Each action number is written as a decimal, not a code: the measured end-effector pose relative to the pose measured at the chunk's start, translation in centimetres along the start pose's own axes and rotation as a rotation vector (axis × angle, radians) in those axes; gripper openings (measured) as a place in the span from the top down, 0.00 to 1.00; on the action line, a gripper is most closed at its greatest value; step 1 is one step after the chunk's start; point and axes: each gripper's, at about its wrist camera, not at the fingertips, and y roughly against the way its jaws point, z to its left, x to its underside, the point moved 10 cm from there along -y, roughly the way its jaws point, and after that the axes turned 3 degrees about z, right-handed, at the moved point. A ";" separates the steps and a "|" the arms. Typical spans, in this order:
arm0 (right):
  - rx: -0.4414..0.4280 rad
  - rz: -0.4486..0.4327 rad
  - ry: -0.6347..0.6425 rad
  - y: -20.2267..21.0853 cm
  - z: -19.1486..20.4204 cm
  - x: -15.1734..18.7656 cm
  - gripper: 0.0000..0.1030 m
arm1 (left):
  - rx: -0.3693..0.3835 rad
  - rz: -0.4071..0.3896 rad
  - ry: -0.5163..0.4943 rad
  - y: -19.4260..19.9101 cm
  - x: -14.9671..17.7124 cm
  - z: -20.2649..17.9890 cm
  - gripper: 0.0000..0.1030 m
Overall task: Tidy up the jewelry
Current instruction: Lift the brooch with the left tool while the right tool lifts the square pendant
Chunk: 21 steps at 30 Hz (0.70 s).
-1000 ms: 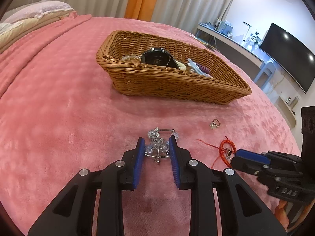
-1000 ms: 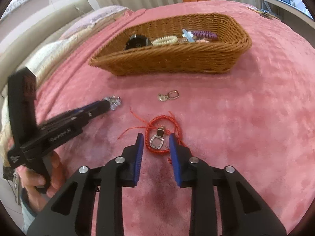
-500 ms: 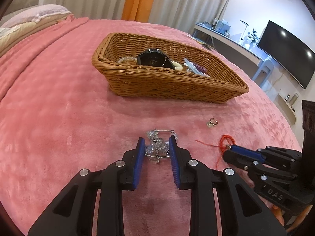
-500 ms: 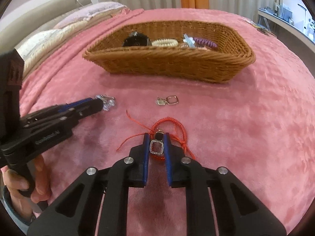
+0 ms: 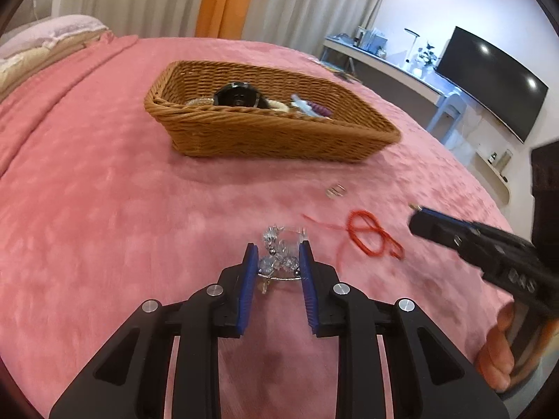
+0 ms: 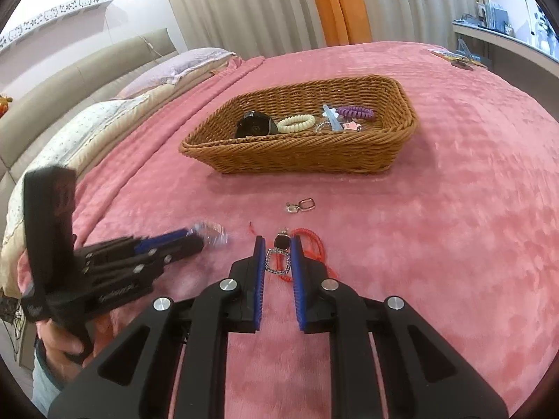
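Lifted since earlier: left gripper [image 5: 277, 262] clamping crystal bracelet [image 5: 279, 260], right gripper [image 6: 278, 256] pinching red cord pendant [image 6: 278, 261]. Carry both over the wicker basket [image 6: 304, 155] rim before releasing; keep the trailing cord clear.

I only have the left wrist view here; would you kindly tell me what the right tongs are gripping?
Observer: The right tongs are shut on a square rhinestone pendant.
Operator: Thanks. What is the blurred bit near the basket?
Observer: A small rectangular ring with a silver clasp, lying loose on the blanket.
Operator: Anything hidden inside the basket?
Observer: A pink star charm beside the purple coil.
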 end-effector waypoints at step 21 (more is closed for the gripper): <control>0.118 0.041 0.123 1.4 0.7 4.4 0.88 | -0.067 0.070 0.028 2.8 5.5 -2.3 0.57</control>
